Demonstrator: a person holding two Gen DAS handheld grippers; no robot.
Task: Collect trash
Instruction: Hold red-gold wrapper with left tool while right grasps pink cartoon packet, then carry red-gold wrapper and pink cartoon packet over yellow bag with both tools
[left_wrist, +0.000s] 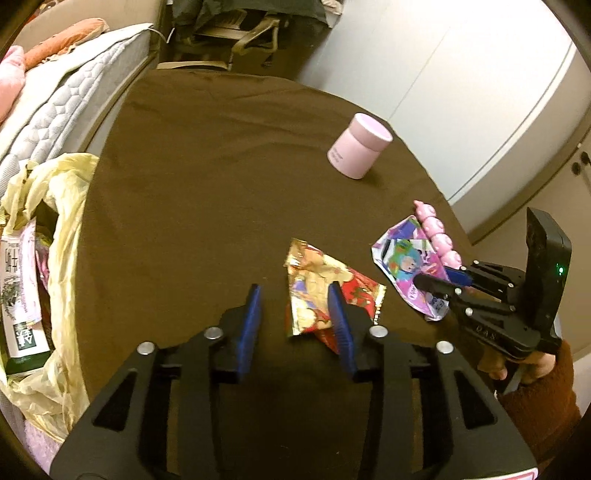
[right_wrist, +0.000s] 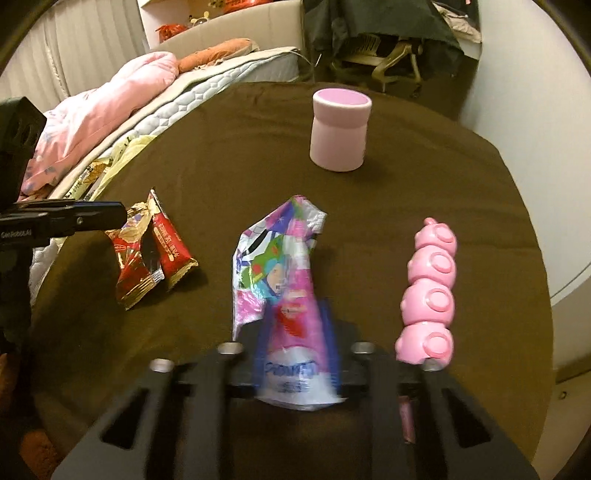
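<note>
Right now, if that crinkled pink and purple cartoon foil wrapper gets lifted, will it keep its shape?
Probably not. The crinkled pink and purple cartoon foil wrapper already bends and folds above the right gripper pinching it, so it looks floppy. Thin and empty-looking, it is likely very light.

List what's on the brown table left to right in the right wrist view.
Red and gold wrapper → purple cartoon wrapper, pinched in the right tongs → pink cup, farther back → pink pig toy.
</note>
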